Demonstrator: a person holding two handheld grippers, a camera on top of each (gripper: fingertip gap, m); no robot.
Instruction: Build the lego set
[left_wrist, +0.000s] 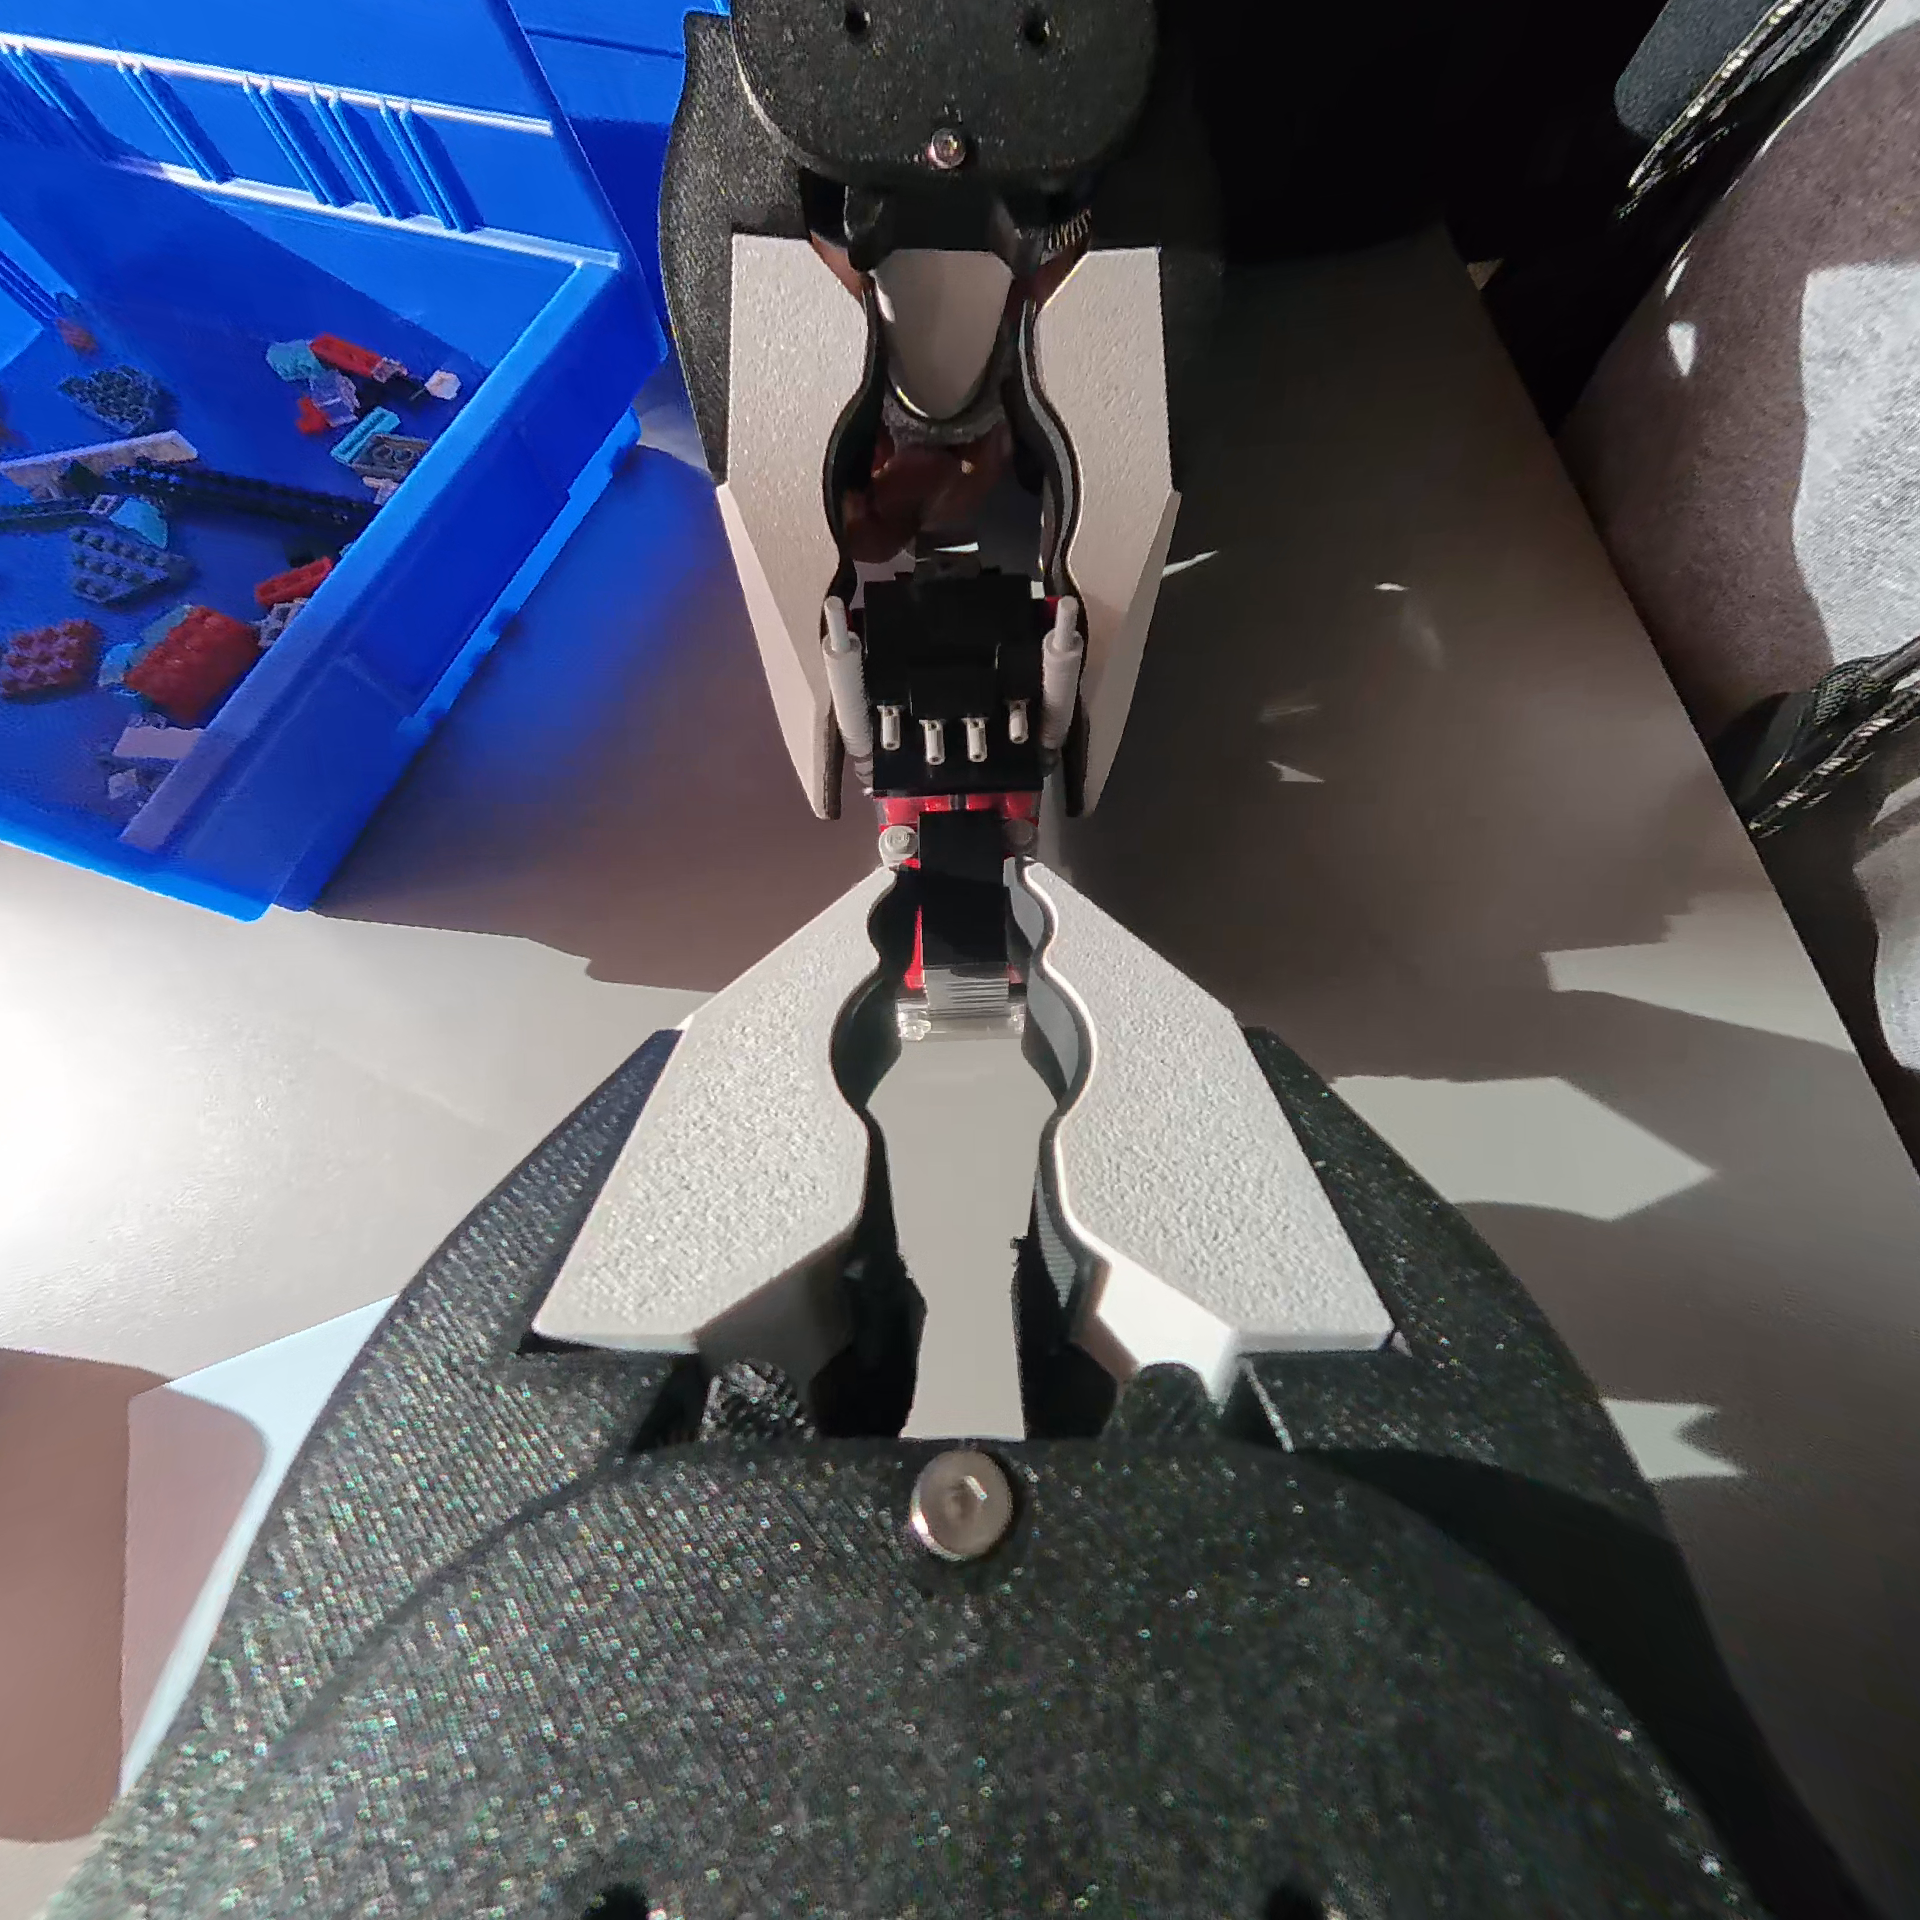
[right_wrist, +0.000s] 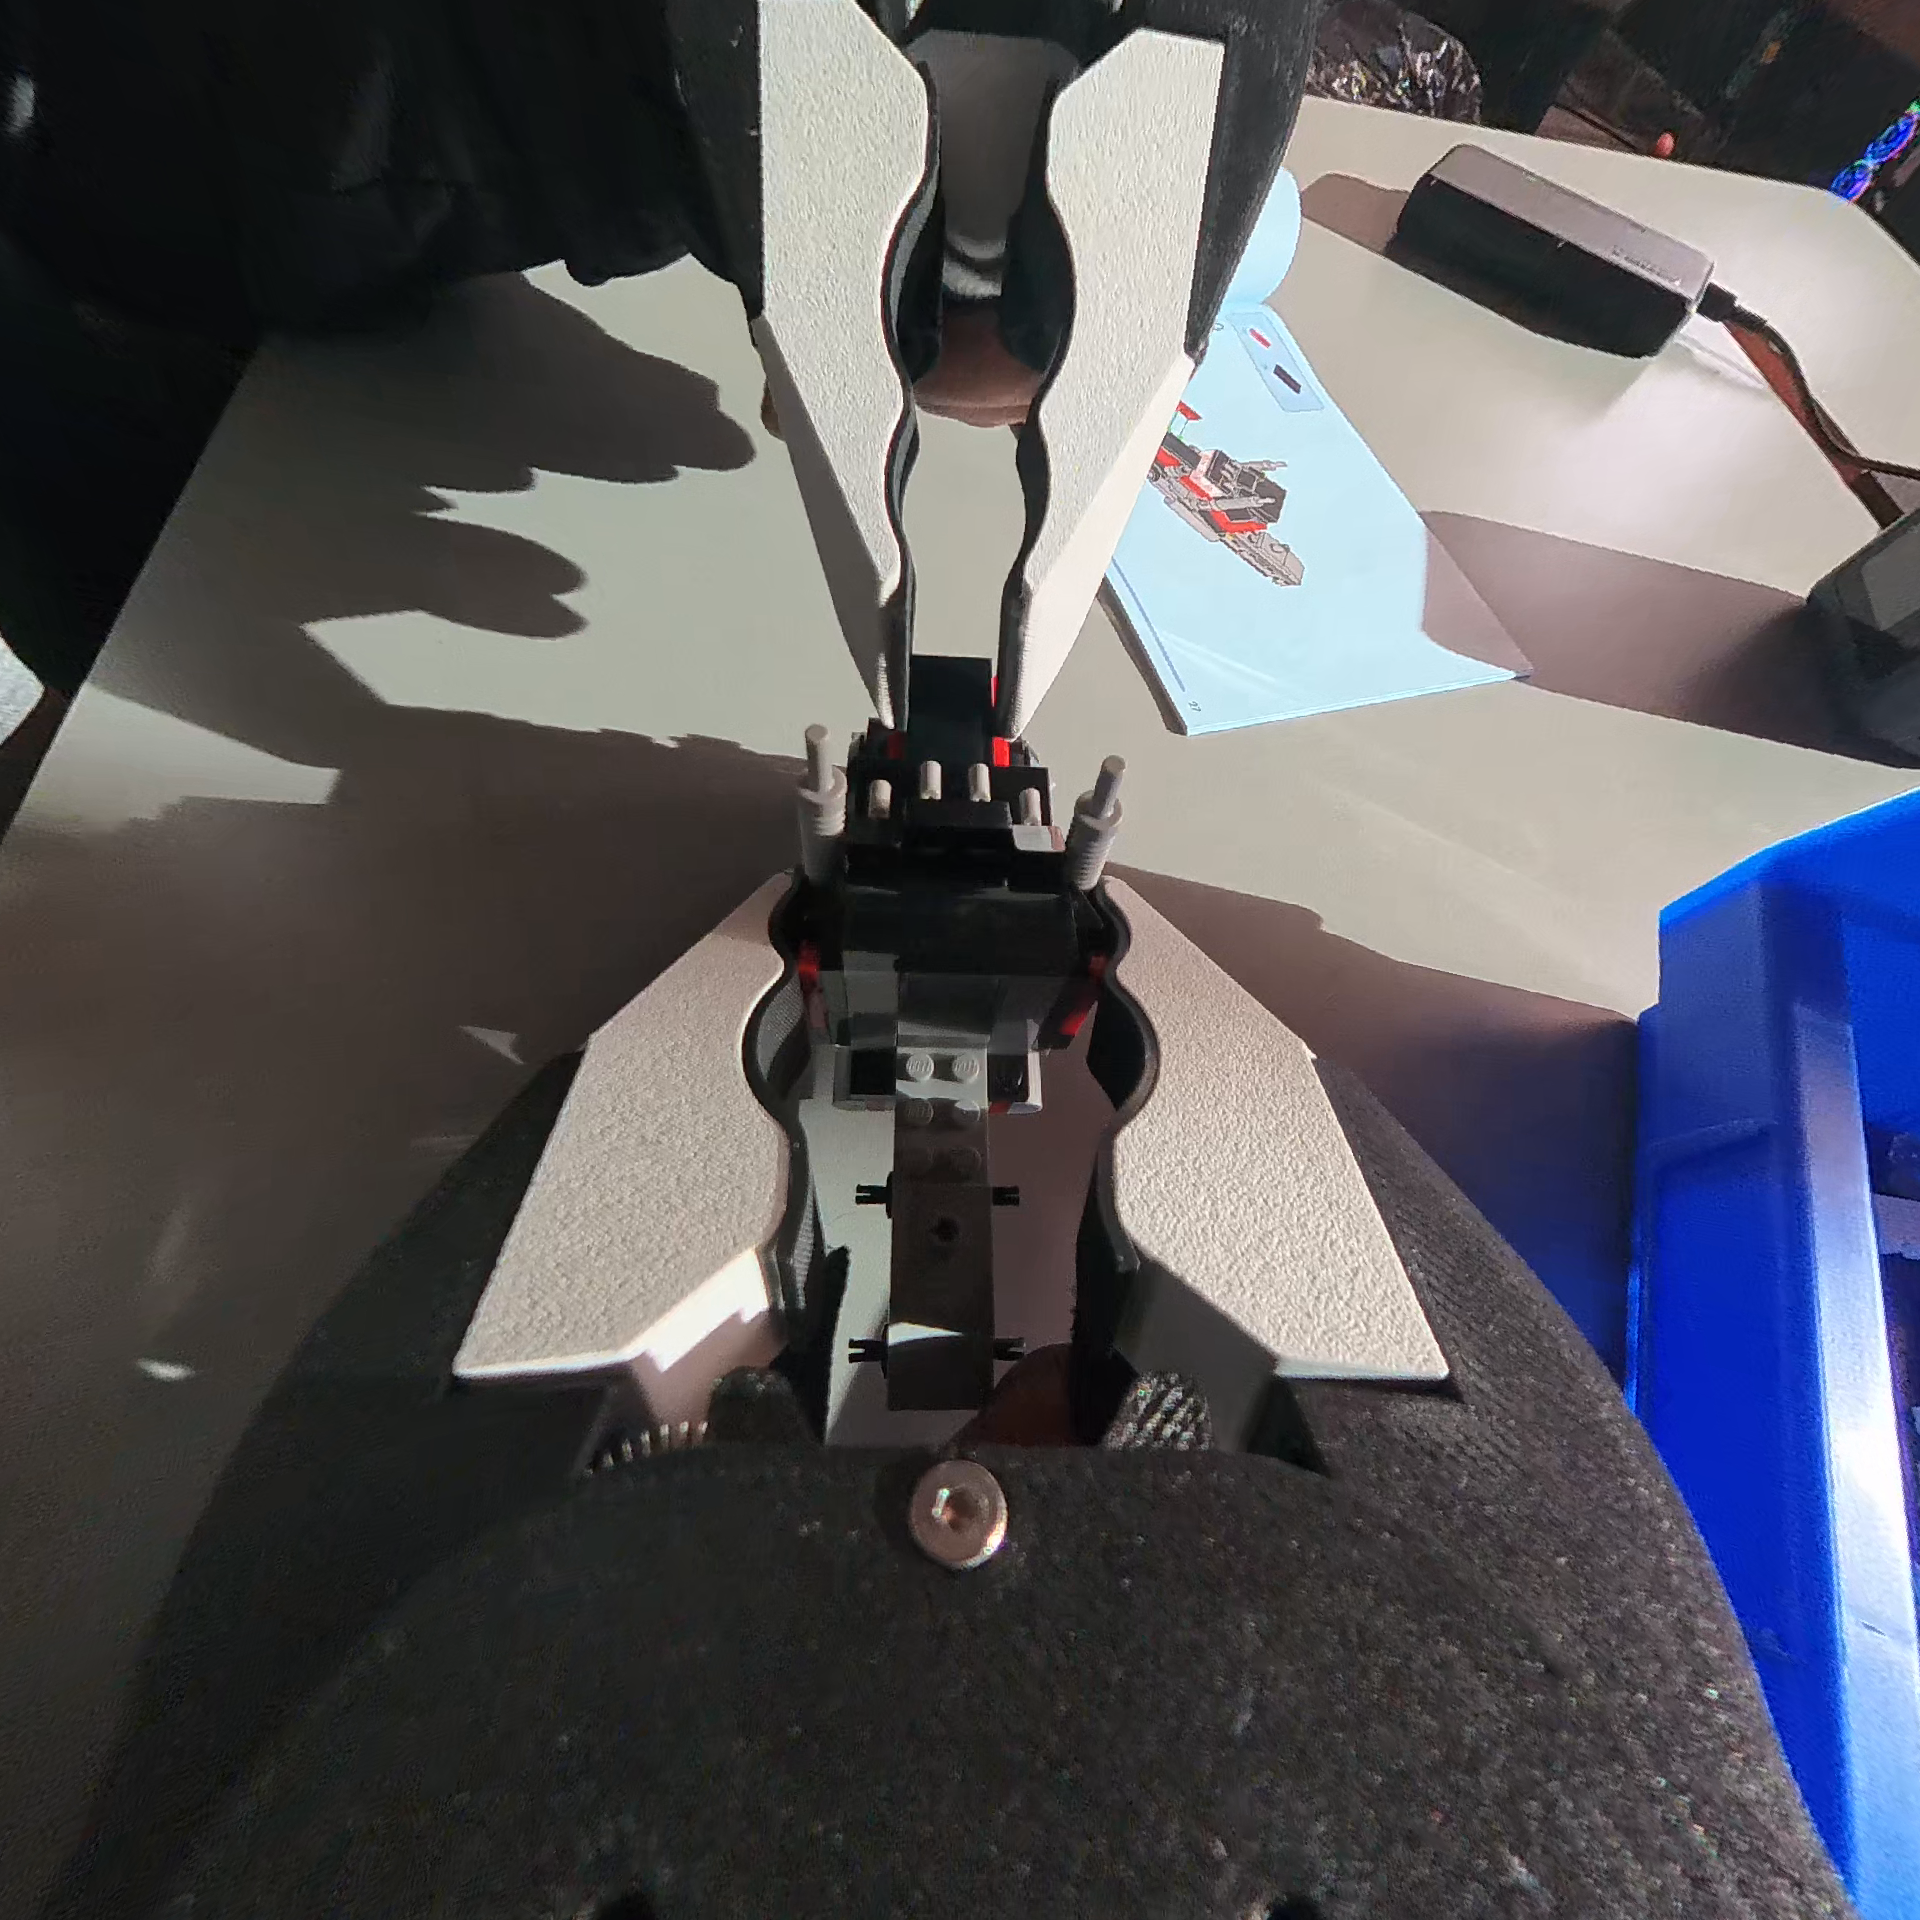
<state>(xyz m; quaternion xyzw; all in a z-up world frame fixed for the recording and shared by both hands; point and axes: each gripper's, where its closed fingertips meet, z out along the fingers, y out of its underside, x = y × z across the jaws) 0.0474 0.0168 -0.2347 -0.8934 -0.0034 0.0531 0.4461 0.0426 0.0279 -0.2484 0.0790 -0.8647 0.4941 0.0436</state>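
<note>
The lego model (right_wrist: 951, 935), black and red, hangs above the table (right_wrist: 416, 644) beside the blue bin (left_wrist: 343, 582), clamped at opposite ends by left gripper (left_wrist: 961, 935) and right gripper (right_wrist: 945, 997). Judged light, rigid, snap-apart; grip solid body, not thin grey pins (right_wrist: 1099, 816)

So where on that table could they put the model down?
Bare table lies left of the two grippers, in sun and shadow. The right is crowded: instruction booklet, black box, blue bin. Both grippers grip the lego model between them.
</note>
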